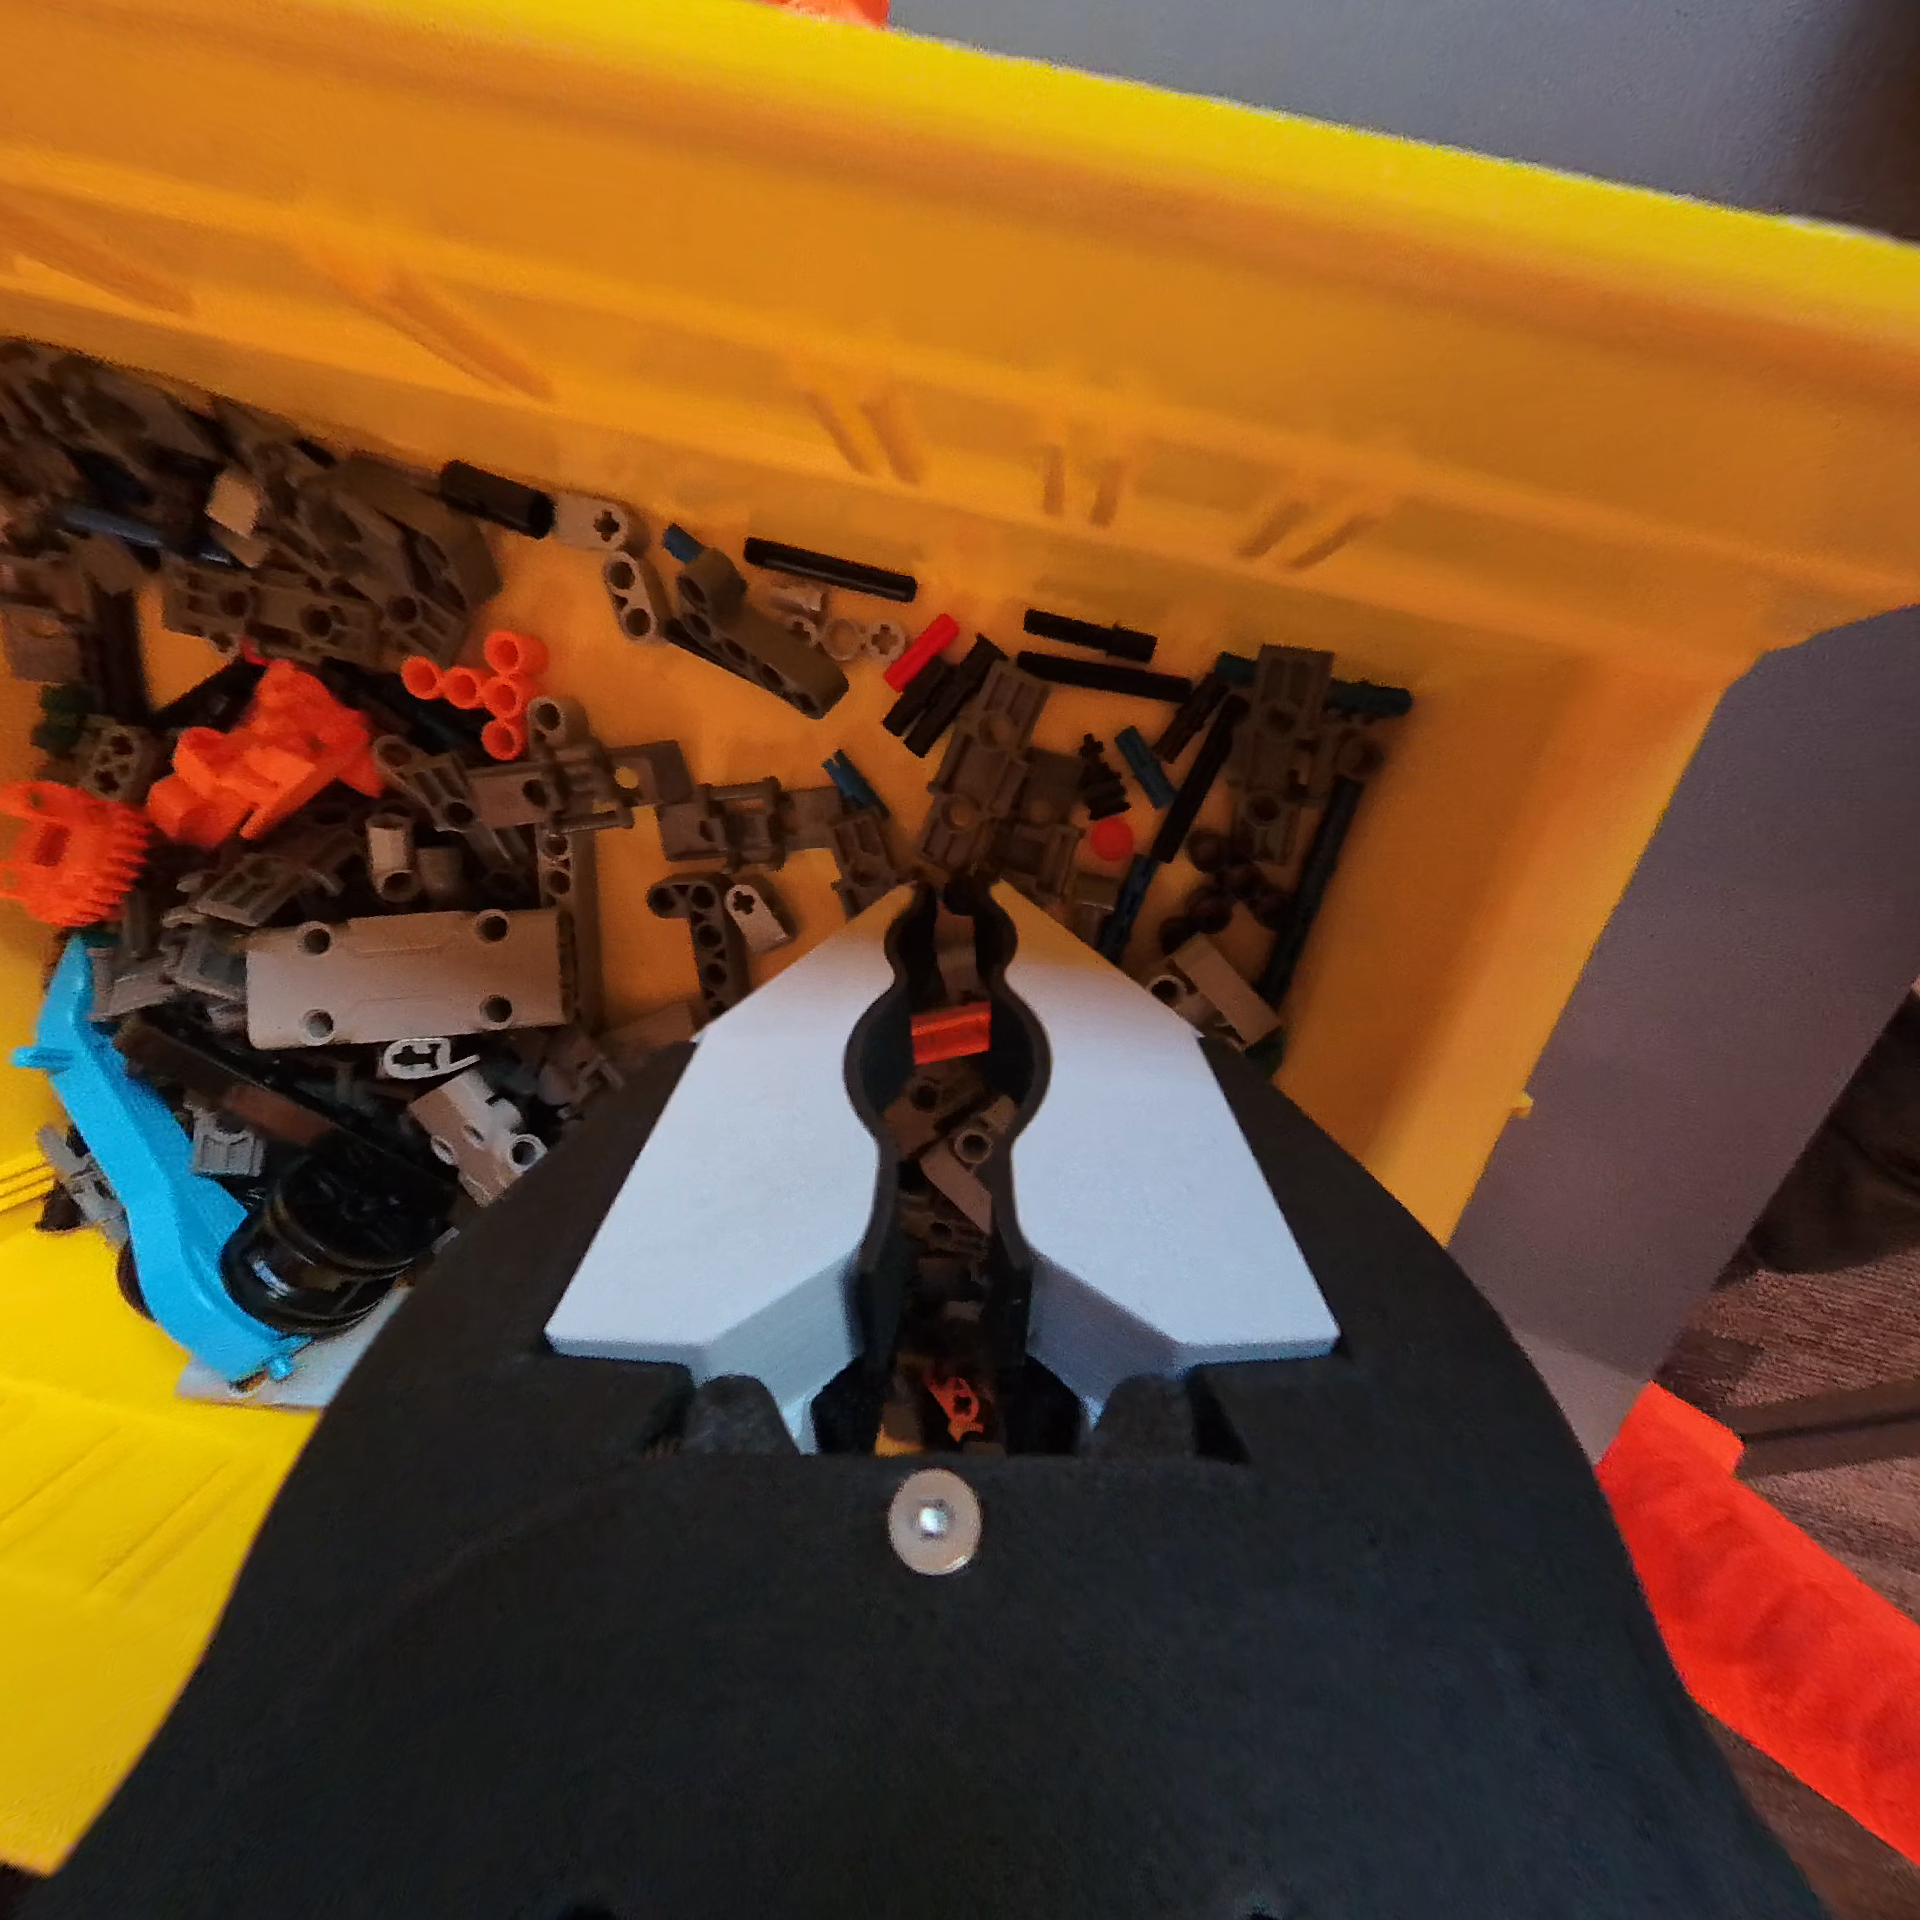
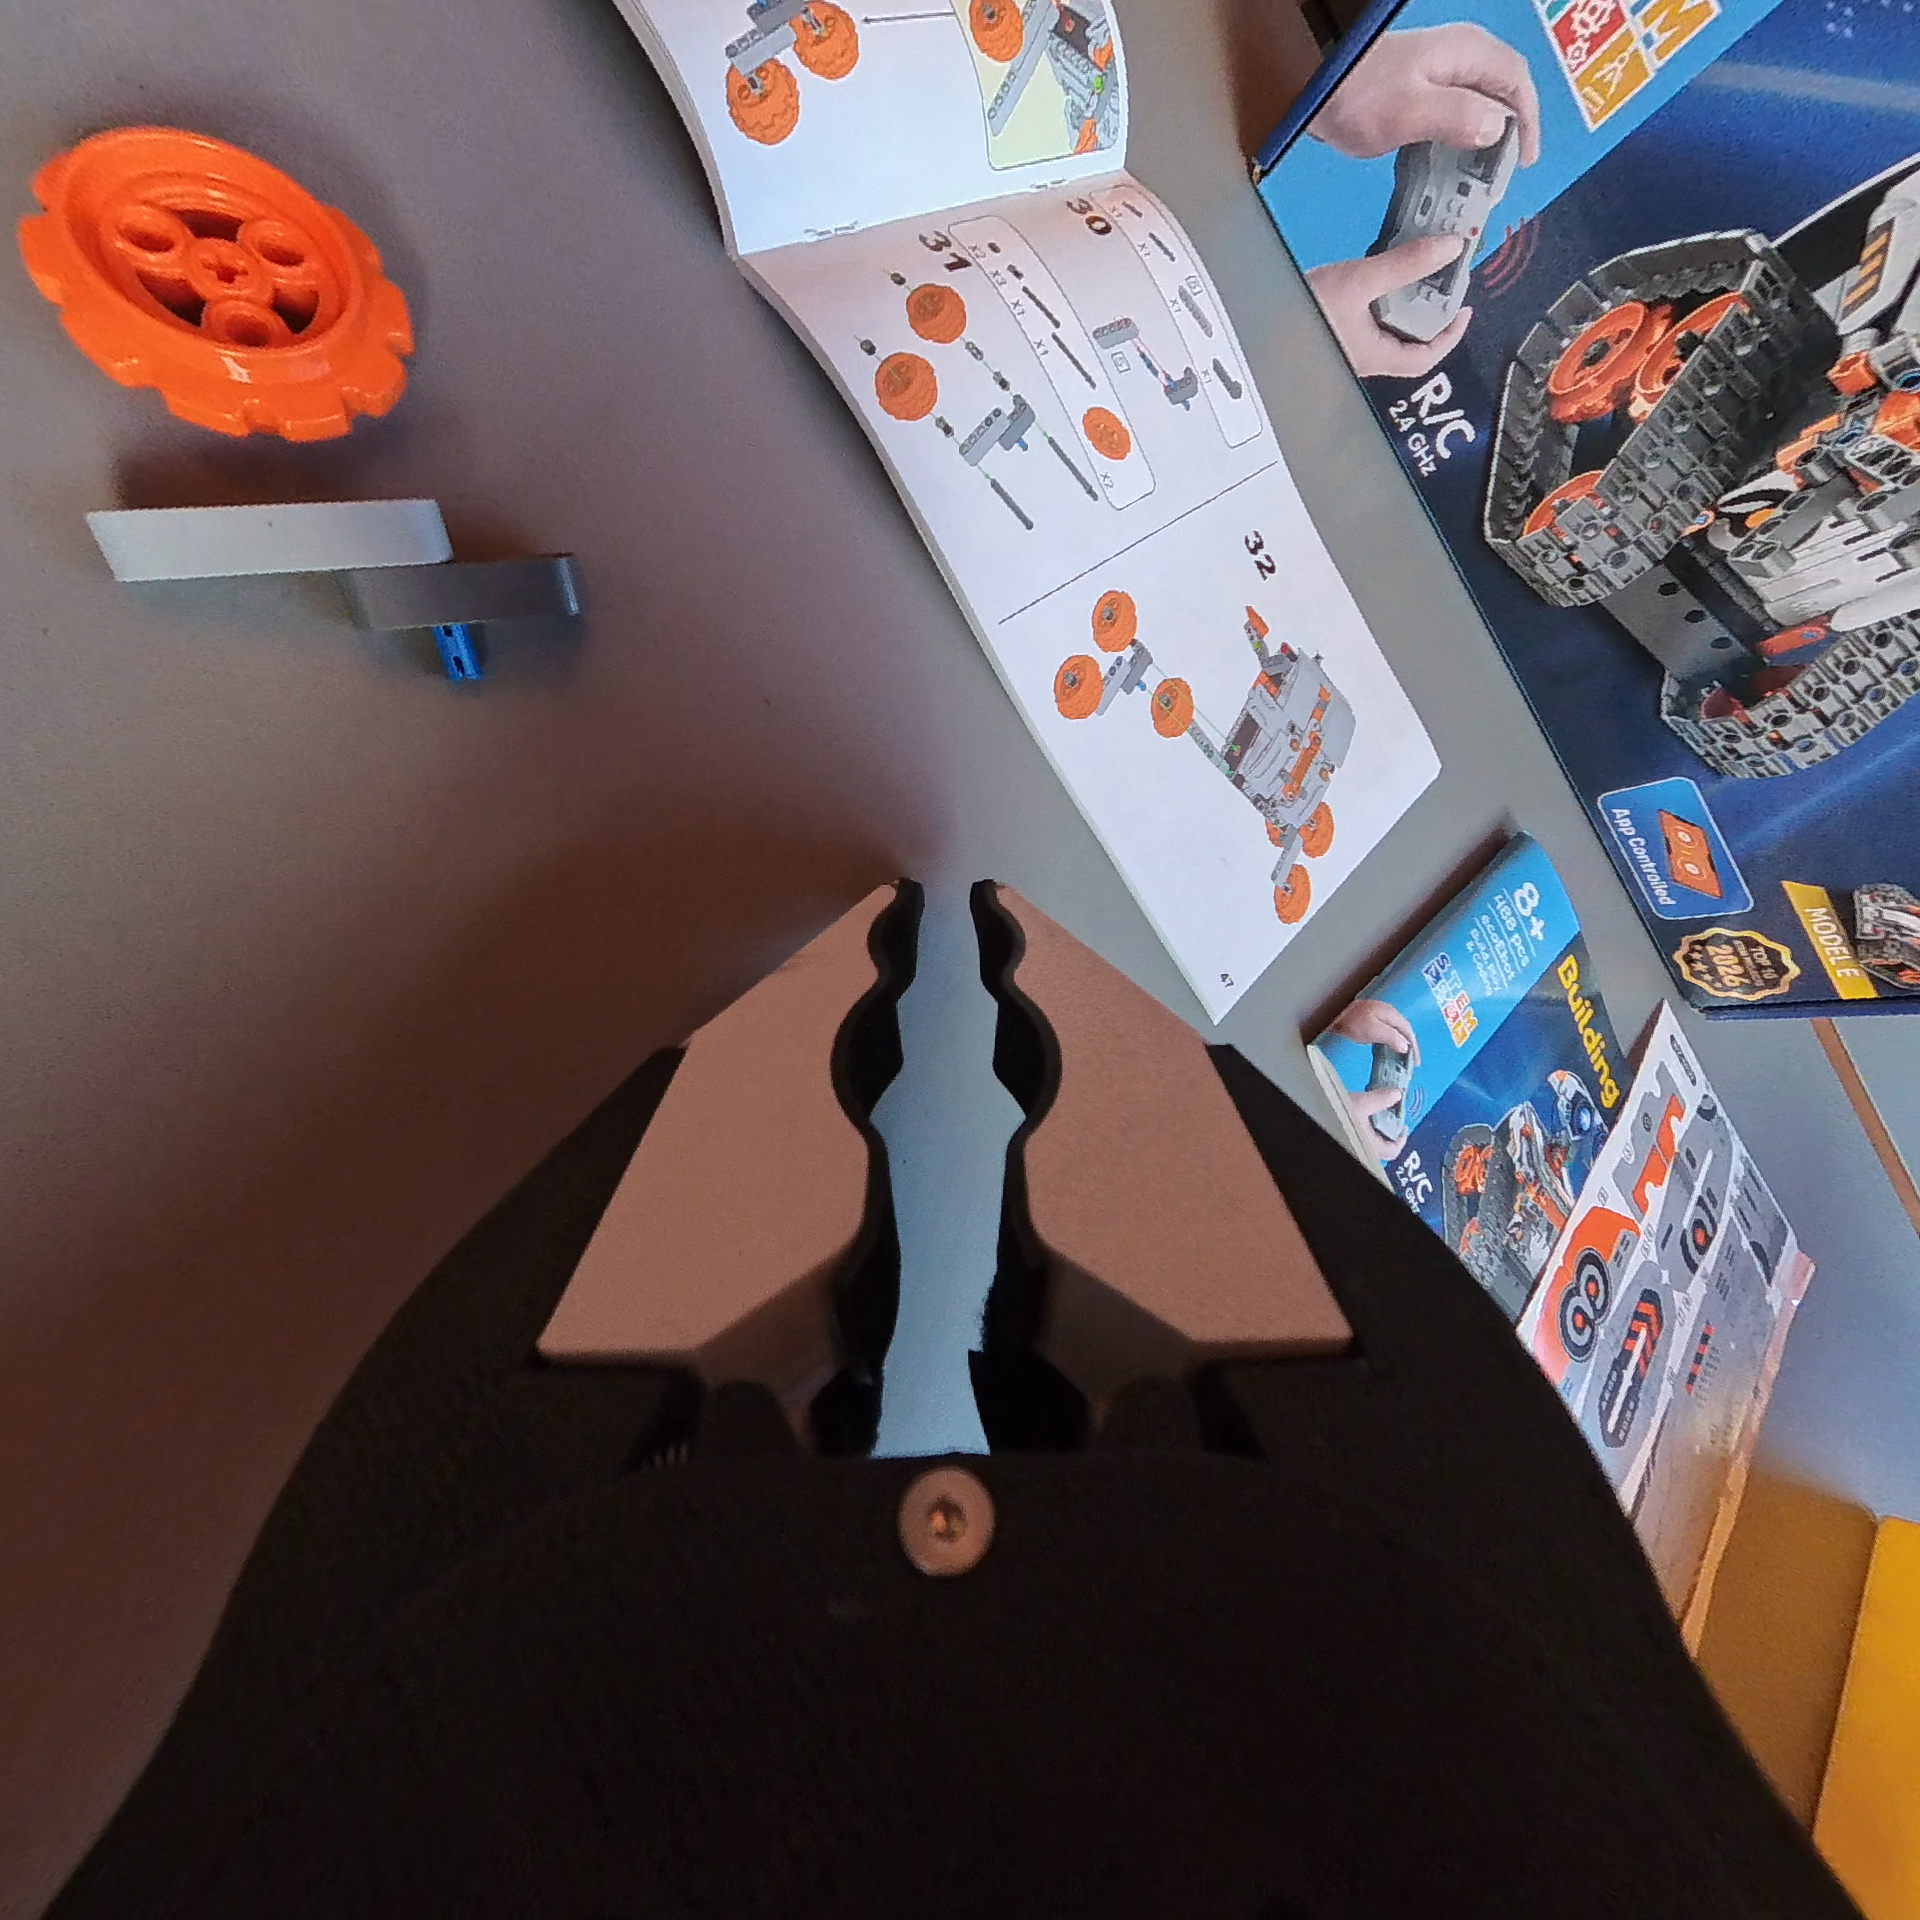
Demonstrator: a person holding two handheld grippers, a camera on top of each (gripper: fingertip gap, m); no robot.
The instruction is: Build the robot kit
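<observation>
Grey table (image 2: pixel 416 831) is lying under your right gripper (image 2: pixel 945 896), fingers slightly apart, empty. Your left gripper (image 1: pixel 951 894), fingers nearly together, is hovering over loose pieces in the yellow bin (image 1: pixel 935 312); nudging could scatter them.

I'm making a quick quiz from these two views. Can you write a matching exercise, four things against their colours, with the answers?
Things:
1. toothed wheel on the table
2. parts bin
3. curved panel in the bin
4. longer beam below the wheel

Colours:
A. light blue
B. white
C. orange
D. yellow

Pairs: 1-C, 2-D, 3-A, 4-B
</observation>
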